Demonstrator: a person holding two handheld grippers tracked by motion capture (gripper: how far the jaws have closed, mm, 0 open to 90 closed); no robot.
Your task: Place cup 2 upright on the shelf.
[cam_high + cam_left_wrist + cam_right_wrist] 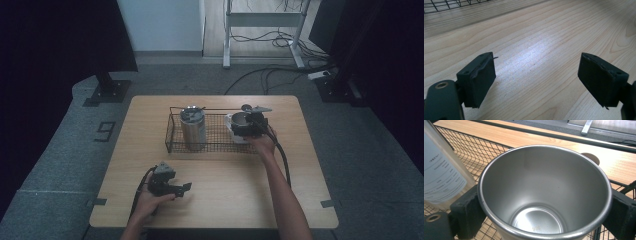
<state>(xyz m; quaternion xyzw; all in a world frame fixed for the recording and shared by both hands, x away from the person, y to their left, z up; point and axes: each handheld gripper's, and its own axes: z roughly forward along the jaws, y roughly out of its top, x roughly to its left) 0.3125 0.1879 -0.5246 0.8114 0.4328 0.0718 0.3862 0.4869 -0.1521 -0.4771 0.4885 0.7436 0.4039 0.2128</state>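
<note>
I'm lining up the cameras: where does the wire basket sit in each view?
High view: wire basket mid-table, toward the far edge.
Left gripper view: its mesh in the top left corner.
Right gripper view: mesh at left, behind the steel cup.
Shared landmark: the wooden table.

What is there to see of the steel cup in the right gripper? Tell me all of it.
The steel cup is a plain round tumbler of brushed metal with a rolled rim, tapering to a smaller flat bottom. It is empty and upright, at the right end of the wire basket. The right gripper clamps it, one black pad on each side below the rim. A white printed container stands close beside it. Whether the cup rests on the mesh is unclear.
</note>
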